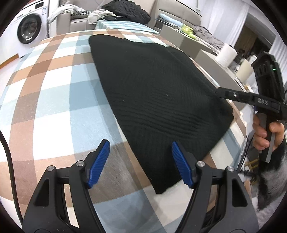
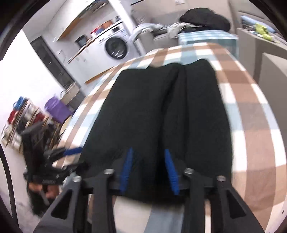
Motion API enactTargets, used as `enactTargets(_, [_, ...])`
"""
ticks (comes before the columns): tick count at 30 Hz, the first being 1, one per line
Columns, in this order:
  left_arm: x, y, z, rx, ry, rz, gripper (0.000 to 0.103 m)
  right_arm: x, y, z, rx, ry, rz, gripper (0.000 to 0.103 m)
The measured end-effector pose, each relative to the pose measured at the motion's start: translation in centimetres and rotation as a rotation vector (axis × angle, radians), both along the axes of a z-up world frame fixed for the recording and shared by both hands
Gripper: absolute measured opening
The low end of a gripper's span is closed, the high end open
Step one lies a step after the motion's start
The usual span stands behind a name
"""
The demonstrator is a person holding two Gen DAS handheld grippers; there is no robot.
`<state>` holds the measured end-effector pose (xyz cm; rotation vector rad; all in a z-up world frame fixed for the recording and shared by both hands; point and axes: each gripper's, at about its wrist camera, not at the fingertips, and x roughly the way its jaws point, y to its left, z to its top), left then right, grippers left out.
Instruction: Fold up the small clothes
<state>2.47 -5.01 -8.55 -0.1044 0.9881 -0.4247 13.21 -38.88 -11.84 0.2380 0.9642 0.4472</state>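
1. The black ribbed knit garment lies flat on the checked cloth that covers my desk. In the right wrist view it runs away from me as two long lobes with a seam or fold between them, so I judge it to be knit shorts or a piece already folded lengthwise; I cannot tell which.

2. I expect it to handle as soft, limp and light. The rib knit should stretch and sag, not hold an edge, and it will likely cling a little to the cloth beneath instead of sliding.

3. My left gripper is spread wide, blue pads apart, hovering just beside the garment's near corner and holding nothing.

4. My right gripper is also parted, both pads over the near hem; fabric shows between them, but the frame is blurred and I see no pinch yet.

5. Best hold, in my judgement: the near hem corners, one per gripper, biting through every layer so it lifts as one sheet.

6. Containers: a washing machine stands far back with its door shut, contents hidden. A heap of dark clothes sits loose on a sofa, in no container.
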Motion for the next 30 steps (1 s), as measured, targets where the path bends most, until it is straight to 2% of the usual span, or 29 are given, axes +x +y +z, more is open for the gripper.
enactTargets(4, [0.6, 0.7, 0.2, -0.015, -0.002, 0.028, 0.069, 2.8, -1.0, -1.1, 0.024, 0.043, -0.065, 0.046])
enactTargets(7, [1.2, 1.1, 0.1, -0.026, 0.004, 0.045, 0.069, 4.8, -1.5, -2.4, 0.134, 0.097, -0.062, 0.046])
enactTargets(9, [1.6, 1.1, 0.0, -0.028, 0.006, 0.049, 0.069, 5.9, -1.4, -2.5, 0.162, 0.106, -0.053, 0.046])
enactTargets(14, [2.3, 1.1, -0.1, -0.028, 0.003, 0.05, 0.069, 8.0, 0.7, -2.5, 0.072, 0.076, -0.017, 0.045])
enactTargets(16, [2.6, 1.1, -0.1, -0.033, 0.001, 0.055, 0.069, 8.3, 1.2, -2.6, 0.039, 0.058, -0.006, 0.02])
enactTargets(18, [2.7, 1.2, 0.1, -0.042, -0.002, 0.063, 0.069, 8.2, 1.8, -2.2, 0.01, 0.034, 0.018, 0.012])
enactTargets(22, [3.1, 1.4, 0.7, -0.065, -0.013, 0.07, 0.069, 6.4, 2.3, 2.2, -0.046, -0.109, 0.062, 0.01])
enactTargets(25, [3.6, 1.3, 0.7, -0.083, -0.011, 0.078, 0.069, 5.4, 1.4, 4.1, -0.122, -0.156, 0.043, 0.01])
enactTargets(29, [4.7, 0.8, -0.1, -0.108, 0.011, 0.091, 0.069, 6.6, -0.2, 0.6, -0.164, -0.035, -0.021, 0.013])
enactTargets(30, [5.1, 0.6, -0.4, -0.112, 0.025, 0.099, 0.069, 6.8, -0.2, -0.1, -0.156, -0.014, -0.019, 0.017])
